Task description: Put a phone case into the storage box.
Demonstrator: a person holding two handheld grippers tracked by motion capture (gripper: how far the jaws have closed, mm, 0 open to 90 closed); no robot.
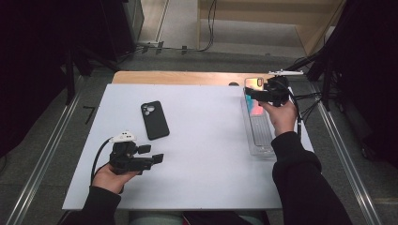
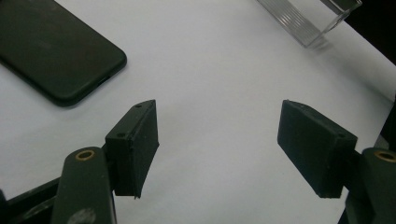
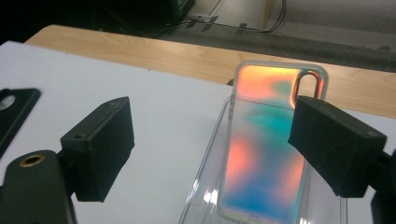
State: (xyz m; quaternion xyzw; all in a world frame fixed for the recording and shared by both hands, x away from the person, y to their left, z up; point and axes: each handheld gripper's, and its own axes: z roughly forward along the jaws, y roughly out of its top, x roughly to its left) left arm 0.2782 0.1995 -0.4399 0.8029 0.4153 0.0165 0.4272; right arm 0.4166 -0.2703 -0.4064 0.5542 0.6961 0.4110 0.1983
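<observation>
A black phone (image 1: 154, 120) (image 2: 51, 51) lies back up on the white board, left of centre. An iridescent orange and teal phone case (image 1: 254, 84) (image 3: 261, 154) leans in a clear plastic tray (image 1: 261, 138) (image 3: 201, 186) at the right. My right gripper (image 1: 249, 94) (image 3: 210, 140) hovers at the case's upper end, open; one jaw overlaps the case's right edge and the other stands well clear of it. My left gripper (image 1: 152, 153) (image 2: 219, 140) is open over bare board near the front left, just below the phone, with nothing between its jaws.
The white board (image 1: 202, 154) rests on a wooden table whose far edge (image 1: 178, 77) shows behind it. The tray's near end (image 2: 303, 21) appears in the left gripper view. Cables and metal rails run along the floor on both sides.
</observation>
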